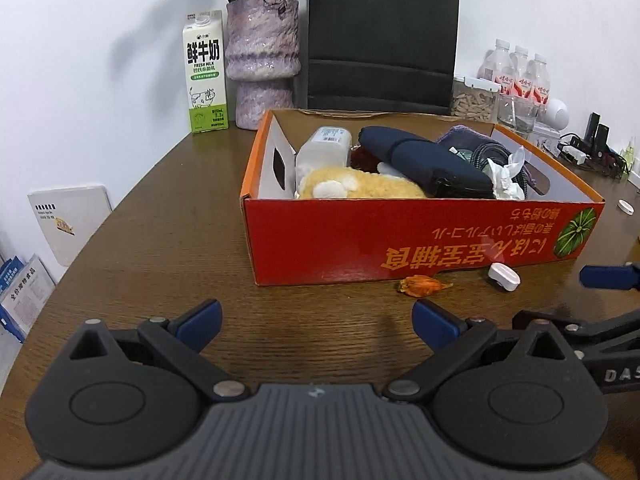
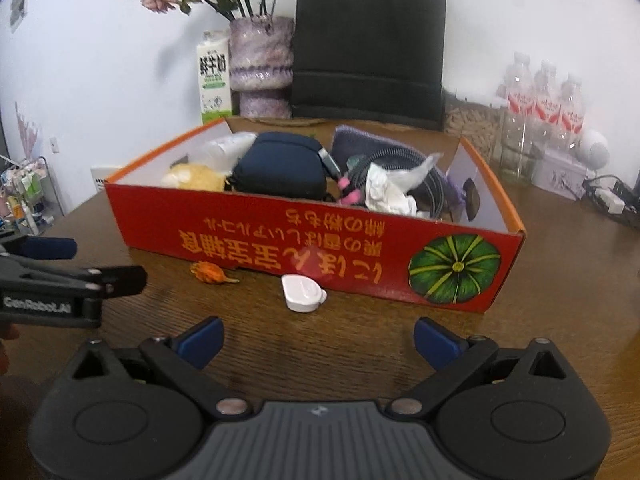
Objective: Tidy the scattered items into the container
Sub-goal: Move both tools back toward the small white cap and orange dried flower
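Hovering low over the wooden table, both my claws are spread wide and empty: right gripper, left gripper. Two strays lie just outside the red box, near its front wall: a white cap-like piece and an orange dried scrap. I judge the white piece is next; best straddled squarely, then lifted clear over the wall. Inside, a navy pouch and crumpled tissue crowd the space.
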Motion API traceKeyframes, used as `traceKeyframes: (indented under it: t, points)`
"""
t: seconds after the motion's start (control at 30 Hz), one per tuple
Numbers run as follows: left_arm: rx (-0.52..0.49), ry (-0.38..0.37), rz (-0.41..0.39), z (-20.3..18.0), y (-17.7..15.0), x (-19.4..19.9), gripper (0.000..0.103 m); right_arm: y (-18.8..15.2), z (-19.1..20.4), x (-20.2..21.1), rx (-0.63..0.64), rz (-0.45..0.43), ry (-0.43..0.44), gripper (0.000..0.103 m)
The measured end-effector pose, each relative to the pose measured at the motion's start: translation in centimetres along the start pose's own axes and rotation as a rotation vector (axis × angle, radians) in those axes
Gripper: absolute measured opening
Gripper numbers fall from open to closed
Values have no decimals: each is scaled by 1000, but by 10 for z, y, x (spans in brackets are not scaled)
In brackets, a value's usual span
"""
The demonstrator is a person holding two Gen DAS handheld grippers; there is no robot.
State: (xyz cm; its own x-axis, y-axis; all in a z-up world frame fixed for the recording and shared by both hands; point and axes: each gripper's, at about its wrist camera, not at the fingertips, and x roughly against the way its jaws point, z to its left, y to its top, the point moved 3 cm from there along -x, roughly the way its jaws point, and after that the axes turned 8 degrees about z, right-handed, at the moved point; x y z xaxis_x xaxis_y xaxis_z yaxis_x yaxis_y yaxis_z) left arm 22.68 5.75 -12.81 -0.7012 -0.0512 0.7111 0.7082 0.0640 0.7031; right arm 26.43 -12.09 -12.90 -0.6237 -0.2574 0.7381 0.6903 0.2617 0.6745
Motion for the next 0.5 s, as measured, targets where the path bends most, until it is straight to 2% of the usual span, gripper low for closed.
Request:
traceKeyframes:
  t: [0.1, 0.27, 0.3, 0.33, 0.4, 0.5]
  points:
    - [13, -11, 16, 5, 2, -7, 103, 6, -2, -11, -37, 16, 7, 90]
    - [18, -26, 32, 8, 5, -15, 103, 18, 0, -24, -79, 4, 35, 71]
    - [19, -29, 36, 8, 5, -16, 103, 20, 1, -24, -79, -2, 37, 59]
    - [19, -30, 38, 7, 5, -16, 103, 21, 1, -25, -80, -9, 42, 41]
    - [16, -32, 36, 7, 4, -15, 103, 21, 1, -25, -85, -15, 58, 23]
    - [15, -38, 34, 7, 3, -15, 103, 18, 2, -21, -81, -20, 73, 23]
